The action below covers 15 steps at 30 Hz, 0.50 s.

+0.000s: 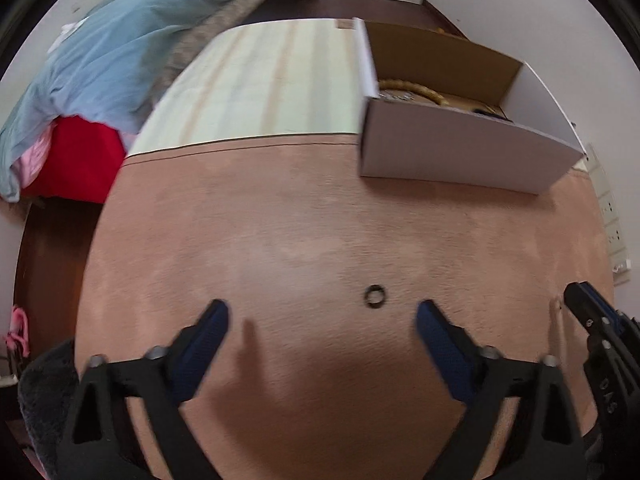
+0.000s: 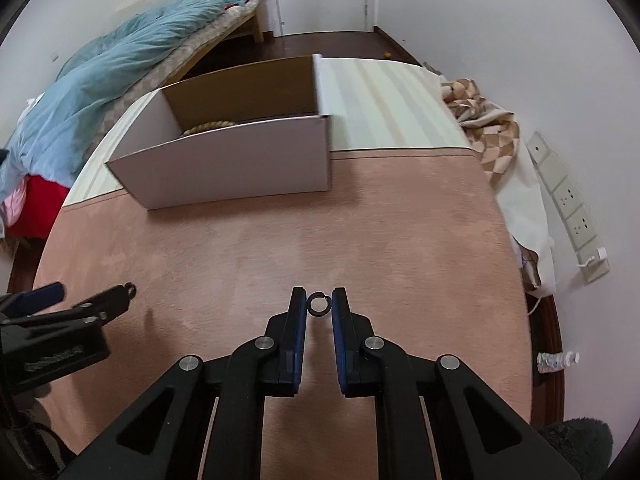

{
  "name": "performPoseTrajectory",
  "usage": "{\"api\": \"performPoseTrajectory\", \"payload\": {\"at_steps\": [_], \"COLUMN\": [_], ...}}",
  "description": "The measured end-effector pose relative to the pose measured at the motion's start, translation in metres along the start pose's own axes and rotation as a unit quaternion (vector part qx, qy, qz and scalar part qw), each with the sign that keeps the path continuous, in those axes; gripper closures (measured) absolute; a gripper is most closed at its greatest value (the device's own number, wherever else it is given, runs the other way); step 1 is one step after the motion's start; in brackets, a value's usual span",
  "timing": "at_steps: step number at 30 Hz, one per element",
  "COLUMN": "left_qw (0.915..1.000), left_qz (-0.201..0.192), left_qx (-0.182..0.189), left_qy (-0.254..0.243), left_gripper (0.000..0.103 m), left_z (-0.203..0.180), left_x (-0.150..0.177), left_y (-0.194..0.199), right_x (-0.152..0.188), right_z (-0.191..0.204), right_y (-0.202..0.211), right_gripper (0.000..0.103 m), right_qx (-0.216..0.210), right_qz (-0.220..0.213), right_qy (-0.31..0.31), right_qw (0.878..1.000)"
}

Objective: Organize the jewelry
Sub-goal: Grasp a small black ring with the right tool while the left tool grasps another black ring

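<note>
A small dark ring (image 1: 375,296) lies on the pink table mat (image 1: 280,240). My left gripper (image 1: 322,314) is open wide, and the ring lies just beyond its fingertips, nearer the right finger. In the right wrist view a dark ring (image 2: 318,303) sits between the tips of my right gripper (image 2: 319,300), whose jaws stand narrowly apart on either side of it. A white cardboard box (image 1: 460,152) with beaded jewelry (image 1: 412,90) inside stands at the back; it also shows in the right wrist view (image 2: 240,164).
A striped cloth (image 1: 272,88) covers the far part of the table. A bed with a blue duvet (image 1: 120,52) is at the left. Wall sockets (image 2: 568,208) and a checked cloth (image 2: 488,128) are at the right. My left gripper also shows in the right wrist view (image 2: 80,300).
</note>
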State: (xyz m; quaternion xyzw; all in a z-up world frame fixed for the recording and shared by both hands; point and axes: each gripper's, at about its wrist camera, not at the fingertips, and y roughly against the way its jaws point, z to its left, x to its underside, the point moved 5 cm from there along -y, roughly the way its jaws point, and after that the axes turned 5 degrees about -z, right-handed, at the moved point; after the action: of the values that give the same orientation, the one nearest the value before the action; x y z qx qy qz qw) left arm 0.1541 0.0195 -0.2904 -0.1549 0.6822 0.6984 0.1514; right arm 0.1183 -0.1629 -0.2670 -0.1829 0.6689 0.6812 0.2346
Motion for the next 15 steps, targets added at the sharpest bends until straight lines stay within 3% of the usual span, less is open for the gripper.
{"api": "performPoseTrajectory", "payload": {"at_steps": [2,8,10,15], "left_qw": [0.9999,0.9996,0.9995,0.9992], "left_qz": [0.004,-0.007,-0.009,-0.021], "left_qx": [0.008,0.022,0.026,0.031], "left_qy": [-0.006,-0.016,-0.017,-0.015], "left_gripper": [0.042,0.087,0.093,0.093], "left_z": [-0.006,-0.015,-0.015,-0.014], "left_x": [0.001,-0.002,-0.001,-0.003], "left_y": [-0.004,-0.004,-0.004,0.000], "right_x": [-0.001,-0.002,-0.002,-0.006], "right_z": [-0.005,-0.013,-0.014,-0.013], "right_y": [0.000,0.001,0.002,0.007], "right_gripper": [0.090,0.090,0.090,0.090], "right_qx": [0.001,0.004,0.005,0.001], "right_qz": [0.001,0.001,0.000,-0.006], "right_qy": [-0.008,-0.020,-0.018,-0.016], "right_qw": [1.000,1.000,1.000,1.000]}}
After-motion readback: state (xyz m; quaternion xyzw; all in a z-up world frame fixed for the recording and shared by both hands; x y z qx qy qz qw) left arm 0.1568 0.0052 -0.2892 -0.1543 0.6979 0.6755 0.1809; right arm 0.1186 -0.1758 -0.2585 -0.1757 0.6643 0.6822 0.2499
